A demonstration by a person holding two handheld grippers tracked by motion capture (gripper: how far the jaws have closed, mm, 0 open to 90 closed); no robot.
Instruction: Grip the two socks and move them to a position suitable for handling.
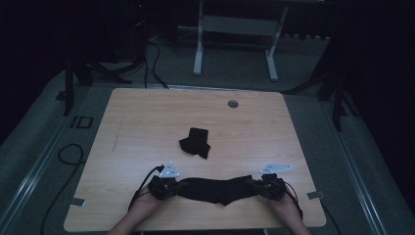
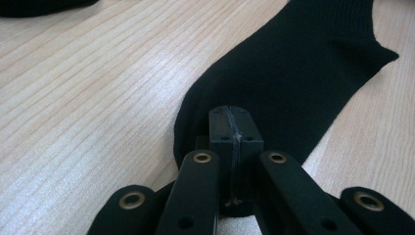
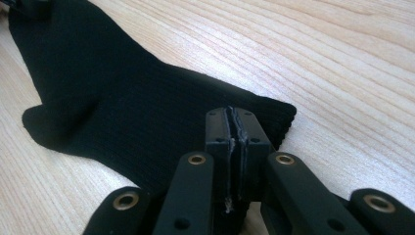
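floor marking (image 1: 80, 122): on the grey floor just left of the table (image 1: 147, 112), near its far left corner, dark strokes that look like the letters "ID"; dim and small, so the reading is uncertain.
table top: no print, label or number can be read on it in the high view or either gripper view.
black sock (image 2: 293, 73): no brand, size mark or woven lettering can be read on it.
folded black sock (image 1: 195, 142): no readable mark.
tongs: no lettering or number can be read on their black parts in either gripper view.
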